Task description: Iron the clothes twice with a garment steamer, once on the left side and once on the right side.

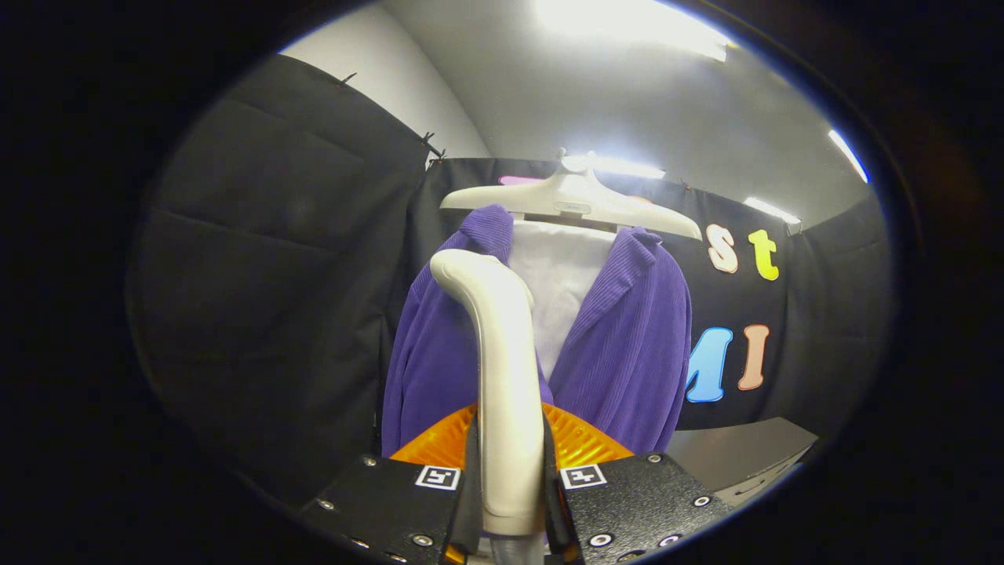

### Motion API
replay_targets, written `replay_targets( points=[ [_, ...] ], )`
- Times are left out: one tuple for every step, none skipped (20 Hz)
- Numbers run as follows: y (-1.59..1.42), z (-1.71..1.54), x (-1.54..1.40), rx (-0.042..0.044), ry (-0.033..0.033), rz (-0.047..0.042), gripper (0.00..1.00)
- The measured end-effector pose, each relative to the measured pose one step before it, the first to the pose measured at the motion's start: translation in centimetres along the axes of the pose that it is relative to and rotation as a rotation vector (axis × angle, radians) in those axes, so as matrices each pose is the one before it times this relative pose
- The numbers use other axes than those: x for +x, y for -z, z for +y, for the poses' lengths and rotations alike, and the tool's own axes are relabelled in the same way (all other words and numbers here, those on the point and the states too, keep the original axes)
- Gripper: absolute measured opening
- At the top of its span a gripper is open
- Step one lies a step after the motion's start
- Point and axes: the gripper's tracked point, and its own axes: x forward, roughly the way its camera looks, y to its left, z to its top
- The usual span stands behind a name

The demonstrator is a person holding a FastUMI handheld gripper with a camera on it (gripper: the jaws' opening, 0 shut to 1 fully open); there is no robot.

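- Gripper view: hand-held gripper point(510, 486) fingers clamp the garment steamer point(502, 377) handle.
- Purple jacket point(627, 345) on white hanger point(572, 200) hangs at 12 o'clock, beyond steamer.

Steamer handle point(506, 377) glossy smooth plastic; jacket point(627, 345) ribbed cloth; hanger point(572, 200) matt plastic.

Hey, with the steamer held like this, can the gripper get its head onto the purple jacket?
Probably yes. The gripper has its fingers shut on the steamer handle, and the purple jacket hangs on its hanger just beyond, nothing between them.
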Motion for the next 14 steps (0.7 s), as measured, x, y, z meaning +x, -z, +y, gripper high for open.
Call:
replay_targets(
  points=[
    [0.795, 0.135, -0.082, -0.00245, 0.00036, 0.01133, 0.32],
    [0.795, 0.077, 0.021, -0.00413, 0.00021, 0.01113, 0.32],
    [0.811, 0.012, -0.045, -0.00497, 0.00015, 0.01175, 0.32],
    [0.726, -0.090, -0.111, -0.00438, 0.00039, 0.01150, 0.32],
    [0.602, -0.025, -0.166, 0.00549, 0.00097, 0.00270, 0.32],
    [0.511, -0.037, -0.031, 0.00727, 0.00057, 0.00304, 0.32],
    [0.543, -0.046, -0.104, -0.00146, 0.00367, 0.00623, 0.32],
    [0.473, -0.095, -0.171, -0.00823, 0.00372, 0.00334, 0.32],
    [0.441, -0.016, -0.127, -0.00901, 0.00132, 0.00364, 0.32],
    [0.646, 0.077, -0.133, -0.00692, -0.00218, 0.00705, 0.32],
    [0.725, 0.166, -0.107, -0.00509, -0.00314, 0.00671, 0.32],
    [0.728, 0.079, -0.150, -0.00826, -0.00219, 0.00880, 0.32],
    [0.833, 0.090, -0.233, -0.00863, -0.00326, 0.00947, 0.32],
    [0.585, 0.084, -0.194, -0.00278, -0.00311, -0.00059, 0.32]
  ],
)
